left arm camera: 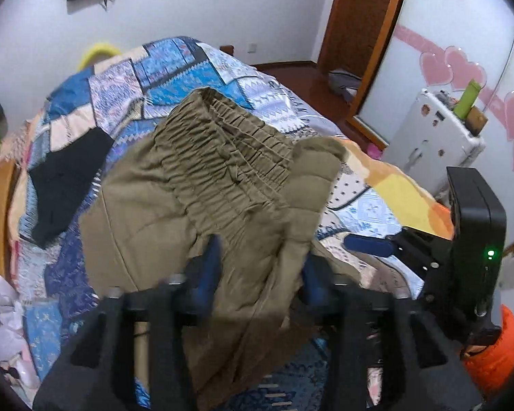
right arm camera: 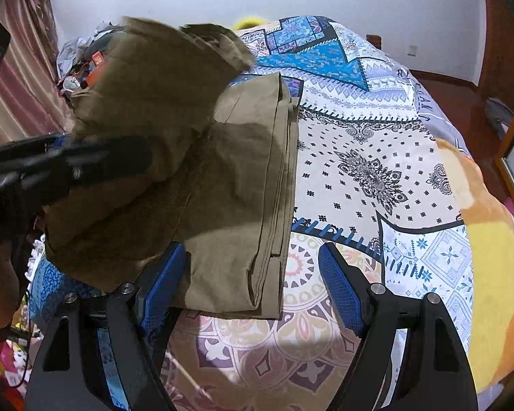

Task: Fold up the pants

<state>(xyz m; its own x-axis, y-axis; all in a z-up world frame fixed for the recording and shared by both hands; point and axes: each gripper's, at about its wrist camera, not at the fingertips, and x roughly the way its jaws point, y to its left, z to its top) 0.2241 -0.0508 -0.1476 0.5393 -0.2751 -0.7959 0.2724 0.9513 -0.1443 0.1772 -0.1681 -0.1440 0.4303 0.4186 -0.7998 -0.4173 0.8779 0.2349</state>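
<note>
Olive-green pants (left arm camera: 202, 185) lie on a bed with a patterned quilt (left arm camera: 161, 68). In the left wrist view my left gripper (left arm camera: 262, 267) is shut on a bunch of the pants fabric just below the elastic waistband (left arm camera: 229, 137), lifting it. In the right wrist view the folded legs (right arm camera: 250, 185) lie flat on the quilt (right arm camera: 377, 144), with the lifted part (right arm camera: 154, 85) hanging over them. My right gripper (right arm camera: 253, 267) is open, its blue pads either side of the folded leg end. The right gripper also shows in the left wrist view (left arm camera: 370, 245).
A black garment (left arm camera: 65, 185) lies on the quilt at the left. A white cabinet (left arm camera: 435, 137) stands beside the bed at the right, with a wooden door (left arm camera: 359, 20) behind. Clutter (right arm camera: 82, 65) is piled at the bed's far left, by a curtain (right arm camera: 20, 78).
</note>
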